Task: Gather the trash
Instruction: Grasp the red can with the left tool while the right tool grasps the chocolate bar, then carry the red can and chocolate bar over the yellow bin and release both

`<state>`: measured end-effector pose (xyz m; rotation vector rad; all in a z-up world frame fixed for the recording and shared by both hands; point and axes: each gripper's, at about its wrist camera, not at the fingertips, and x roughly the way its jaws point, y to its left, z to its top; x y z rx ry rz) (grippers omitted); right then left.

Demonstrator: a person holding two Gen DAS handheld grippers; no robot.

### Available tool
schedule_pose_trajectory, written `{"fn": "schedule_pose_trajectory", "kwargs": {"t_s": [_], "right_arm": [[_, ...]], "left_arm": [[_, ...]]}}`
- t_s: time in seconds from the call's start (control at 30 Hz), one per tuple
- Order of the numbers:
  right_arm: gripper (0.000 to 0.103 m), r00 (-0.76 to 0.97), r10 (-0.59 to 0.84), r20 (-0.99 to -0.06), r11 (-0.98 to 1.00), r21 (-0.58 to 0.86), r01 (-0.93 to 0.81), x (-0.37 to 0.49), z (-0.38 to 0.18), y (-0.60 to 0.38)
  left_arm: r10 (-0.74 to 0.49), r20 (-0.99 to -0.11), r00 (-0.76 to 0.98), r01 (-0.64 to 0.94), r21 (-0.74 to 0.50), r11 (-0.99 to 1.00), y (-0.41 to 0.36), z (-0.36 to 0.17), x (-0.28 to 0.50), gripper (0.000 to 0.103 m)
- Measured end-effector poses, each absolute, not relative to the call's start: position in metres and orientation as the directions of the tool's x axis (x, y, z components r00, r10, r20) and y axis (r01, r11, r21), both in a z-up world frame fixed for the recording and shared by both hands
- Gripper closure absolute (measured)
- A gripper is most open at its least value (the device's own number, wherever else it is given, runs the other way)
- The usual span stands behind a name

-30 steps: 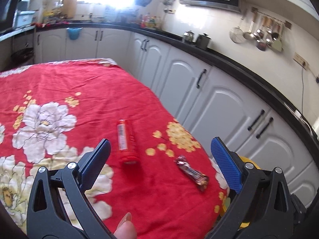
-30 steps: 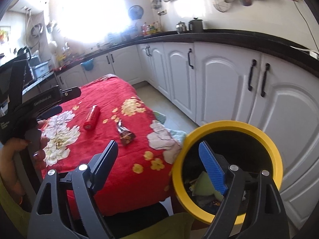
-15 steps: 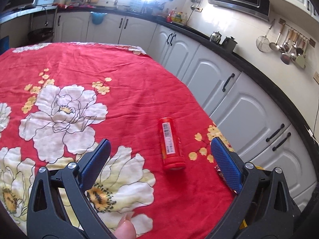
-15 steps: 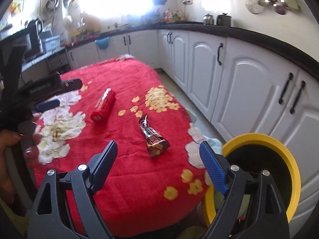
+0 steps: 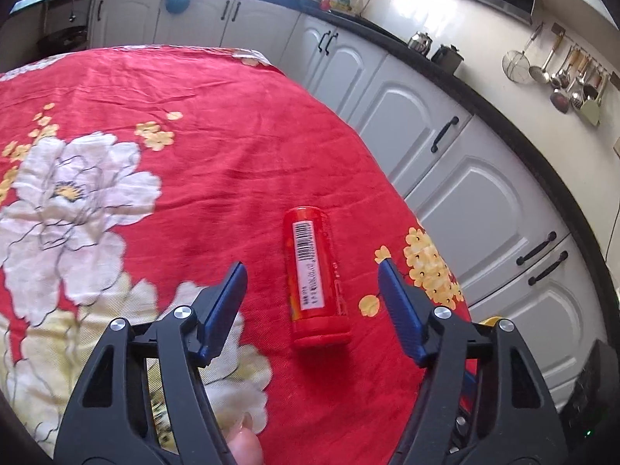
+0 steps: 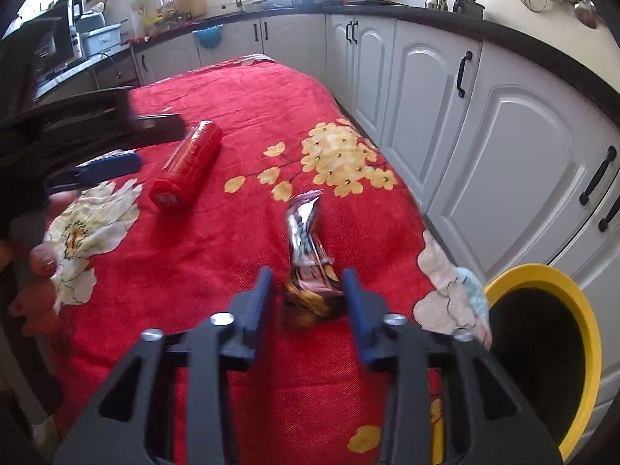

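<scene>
A red cylindrical tube (image 5: 316,277) with a barcode label lies on the red flowered tablecloth (image 5: 193,162). My left gripper (image 5: 312,294) is open, its blue pads on either side of the tube's near half, apart from it. In the right wrist view the tube (image 6: 188,164) lies left, with the left gripper (image 6: 116,147) beside it. A crumpled dark snack wrapper (image 6: 308,248) lies near the table's right edge. My right gripper (image 6: 308,290) is partly closed, its pads flanking the wrapper's near end with small gaps.
A yellow-rimmed black trash bin (image 6: 542,352) stands on the floor off the table's right edge. White kitchen cabinets (image 6: 484,124) run along the right. The table edge (image 5: 426,232) drops off just right of the tube.
Both grippers moved forward and down over the table. The left one now straddles the red tube; the right one left the bin, reached the wrapper and narrowed its jaws.
</scene>
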<state>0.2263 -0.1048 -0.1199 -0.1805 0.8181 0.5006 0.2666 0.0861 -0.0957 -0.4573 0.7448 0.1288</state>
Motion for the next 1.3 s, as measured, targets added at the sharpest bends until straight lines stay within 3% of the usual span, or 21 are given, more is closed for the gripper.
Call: {"fn": "schedule_pose_trajectory", "kwargs": {"t_s": [0.07,0.33,1.3], "right_arm": [[0.073,0.57,0.373,-0.732,0.87,0.062,-0.489,0.222,-0.119,-0.109],[0.073,0.538,0.449,-0.713,0.864,0.192,-0.466,0.201,-0.117,-0.13],[0.073,0.61,0.489,-0.624,0.872,0.358,-0.333,0.181,-0.09,-0.213]], "left_arm": [[-0.051,-0.692,0.72,-0.272,-0.349,0.897,0.083,-0.1,0.273,0.044],[-0.046,-0.731,0.68,-0.258,-0.298,0.919,0.074,-0.117,0.277,0.077],[-0.159,-0.672,0.723,-0.026,-0.256,0.966,0.0,-0.077,0.23,0.077]]}}
